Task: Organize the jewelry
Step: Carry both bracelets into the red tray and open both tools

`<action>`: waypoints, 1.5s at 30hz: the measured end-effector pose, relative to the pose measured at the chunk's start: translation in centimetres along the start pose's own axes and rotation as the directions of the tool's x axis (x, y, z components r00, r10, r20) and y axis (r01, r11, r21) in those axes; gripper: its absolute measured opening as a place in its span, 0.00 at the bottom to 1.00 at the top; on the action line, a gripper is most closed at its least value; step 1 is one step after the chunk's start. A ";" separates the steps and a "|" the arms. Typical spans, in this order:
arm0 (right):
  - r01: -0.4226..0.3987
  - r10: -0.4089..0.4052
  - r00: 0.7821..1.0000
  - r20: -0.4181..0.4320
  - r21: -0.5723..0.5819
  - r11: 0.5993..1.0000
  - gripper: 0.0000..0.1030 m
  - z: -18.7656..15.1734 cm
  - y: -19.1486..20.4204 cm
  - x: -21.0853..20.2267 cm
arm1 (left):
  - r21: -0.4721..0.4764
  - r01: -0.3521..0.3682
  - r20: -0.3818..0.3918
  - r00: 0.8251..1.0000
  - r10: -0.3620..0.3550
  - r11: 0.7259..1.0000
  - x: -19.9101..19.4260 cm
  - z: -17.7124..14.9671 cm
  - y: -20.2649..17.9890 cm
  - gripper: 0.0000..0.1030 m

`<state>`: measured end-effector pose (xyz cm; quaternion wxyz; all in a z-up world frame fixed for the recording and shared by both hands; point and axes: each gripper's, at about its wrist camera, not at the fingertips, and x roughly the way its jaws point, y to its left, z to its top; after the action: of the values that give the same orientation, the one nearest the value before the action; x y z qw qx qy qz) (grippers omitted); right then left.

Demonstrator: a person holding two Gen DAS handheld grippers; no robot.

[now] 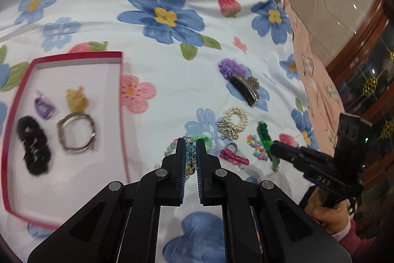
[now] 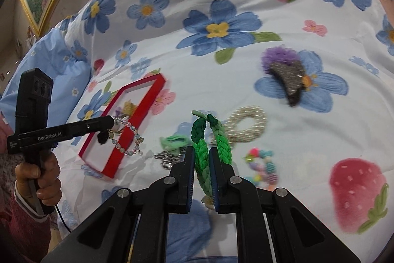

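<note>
Flowered bedding (image 1: 172,61) covers the bed under both claws. Left claw (image 1: 190,152) is nearly closed, pinching a beaded bracelet (image 2: 128,137) that dangles over the near right edge of the red-rimmed tray (image 1: 14,115). Right claw (image 2: 201,157) is nearly closed on one strand of a green braided band (image 2: 200,139), lifted above the bedding. Inside the tray lie a black scrunchie (image 1: 34,147), a metal bangle (image 1: 76,132), a purple clip (image 1: 44,106) and a yellow piece (image 1: 75,99). Right of the left claw, loose on the bedding, lie a pearl scrunchie (image 1: 235,118), a pink clip (image 1: 232,157), a pastel bead bracelet (image 1: 257,147), and farther off a dark claw clip (image 1: 246,88).
</note>
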<state>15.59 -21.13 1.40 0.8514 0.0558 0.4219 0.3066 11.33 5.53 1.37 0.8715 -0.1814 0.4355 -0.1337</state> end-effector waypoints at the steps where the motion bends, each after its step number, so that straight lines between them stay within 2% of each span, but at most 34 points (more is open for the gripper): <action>1: -0.006 0.006 1.000 -0.004 -0.007 1.000 0.11 -0.1 0.4 0.2 | -0.011 -0.002 0.009 1.000 0.003 1.000 -0.5 -0.2 0.4 0.06; 16: -0.108 0.103 0.994 -0.048 -0.110 0.988 0.11 -0.2 7.8 3.1 | -0.100 -0.041 0.083 0.995 0.049 0.994 -5.9 -2.9 4.7 0.06; 29: -0.204 0.187 0.977 -0.107 -0.183 0.962 0.11 0.3 14.2 7.2 | -0.173 -0.080 0.102 0.990 0.099 0.982 -7.4 -3.7 9.1 0.06; 37: -0.228 0.194 0.967 -0.165 -0.223 0.948 0.11 0.5 17.0 10.7 | -0.204 -0.085 0.092 0.990 0.105 0.975 -6.5 -3.7 11.5 0.06; 45: -0.209 0.148 0.961 -0.232 -0.264 0.942 0.11 0.4 18.7 14.7 | -0.232 -0.122 0.066 0.988 0.141 0.965 -5.2 -4.0 14.4 0.06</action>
<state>13.69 2.39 -1.78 0.7699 -0.0622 0.4533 0.4449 6.15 19.68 -3.34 0.8690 -0.2559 0.4231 -0.0173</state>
